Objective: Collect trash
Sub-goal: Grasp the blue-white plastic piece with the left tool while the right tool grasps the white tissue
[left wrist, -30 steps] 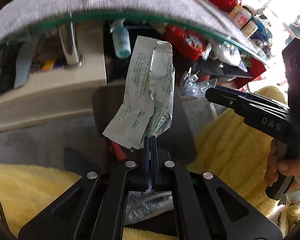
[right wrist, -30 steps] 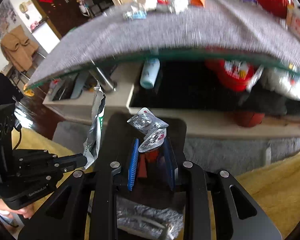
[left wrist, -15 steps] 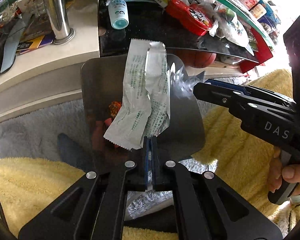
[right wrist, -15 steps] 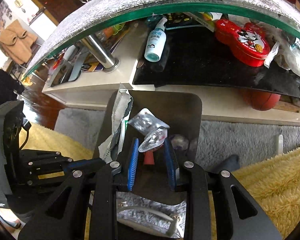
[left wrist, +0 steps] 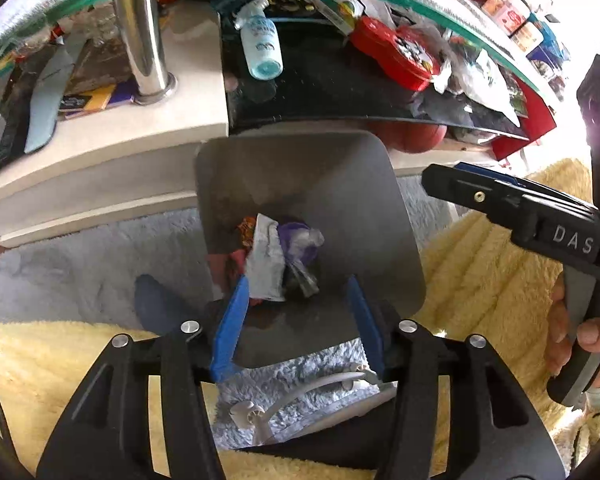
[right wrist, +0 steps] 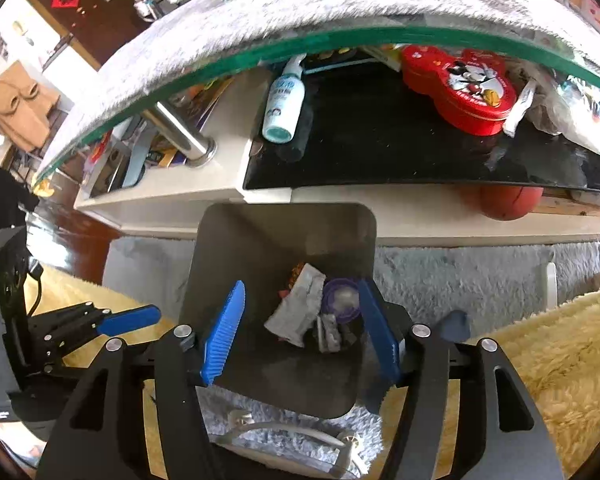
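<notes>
Trash (left wrist: 278,252) lies heaped at the bottom of the grey bin (left wrist: 396,240) on the rug beside the glass worktop (right wrist: 380,36), a silver wrapper (right wrist: 298,306) on top. Both the left gripper (left wrist: 296,320) and the right gripper (right wrist: 300,328) hover over the mouth, jaws just opened, nothing between them. Best practice now: lift straight up, clear of the rim, before seeking more litter.
</notes>
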Tool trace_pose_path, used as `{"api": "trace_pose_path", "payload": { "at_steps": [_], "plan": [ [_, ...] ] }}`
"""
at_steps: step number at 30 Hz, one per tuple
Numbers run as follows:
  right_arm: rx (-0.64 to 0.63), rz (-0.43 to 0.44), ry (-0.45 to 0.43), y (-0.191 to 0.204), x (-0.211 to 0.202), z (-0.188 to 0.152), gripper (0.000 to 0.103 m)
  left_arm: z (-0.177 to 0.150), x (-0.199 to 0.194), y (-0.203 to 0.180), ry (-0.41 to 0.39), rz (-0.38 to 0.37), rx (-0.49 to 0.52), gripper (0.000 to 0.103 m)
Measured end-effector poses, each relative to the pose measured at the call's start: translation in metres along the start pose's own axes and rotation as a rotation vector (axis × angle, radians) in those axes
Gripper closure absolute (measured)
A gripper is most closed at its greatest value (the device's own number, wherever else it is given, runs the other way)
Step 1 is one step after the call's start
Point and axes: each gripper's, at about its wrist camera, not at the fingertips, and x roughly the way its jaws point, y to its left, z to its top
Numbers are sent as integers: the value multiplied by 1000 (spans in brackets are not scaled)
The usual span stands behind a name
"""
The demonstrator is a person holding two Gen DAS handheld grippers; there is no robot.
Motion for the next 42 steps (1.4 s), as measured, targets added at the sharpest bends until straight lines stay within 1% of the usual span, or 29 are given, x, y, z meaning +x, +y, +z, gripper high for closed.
{"api": "trace_pose_path", "payload": {
  "at_steps": [4, 6, 11, 13, 15, 19, 21, 24, 28, 31, 35, 37, 42],
  "plan": [
    [25, 9, -43, -6, -16, 13, 41, 9, -18, 7, -45, 14, -13, 50],
    [34, 7, -85, -9, -29, 24, 41, 15, -28, 12, -75, 20, -20, 48],
    [20, -34, -191, -12, -60, 57, 41, 36, -56, 19, -163, 62, -22, 43],
    [7, -57, -228, -13, -69, 72, 38, 48, -69, 21, -209, 81, -25, 36],
    [-1, -78, -261, -15, -75, 91, 35, 64, -80, 24, -256, 98, -30, 32],
    [-17, -87, -295, -15, -76, 122, 35, 96, -86, 29, -298, 101, -38, 30],
    [-30, -91, -307, -14, -72, 140, 35, 113, -86, 29, -312, 102, -34, 30],
    [-38, -82, -313, -14, -63, 163, 35, 143, -84, 25, -328, 122, -8, 30],
    [-47, -78, -314, -16, -47, 194, 35, 177, -76, 19, -332, 130, 25, 30],
    [-40, -63, -301, -17, -34, 209, 36, 197, -67, 17, -327, 122, 36, 30],
    [-35, -45, -290, -20, -19, 221, 37, 220, -54, 14, -317, 97, 40, 30],
    [-32, -32, -287, -22, -15, 225, 42, 231, -47, 12, -312, 93, 45, 32],
    [-48, -24, -277, -22, -3, 234, 49, 255, -31, 12, -305, 66, 39, 40]
  ]
}}
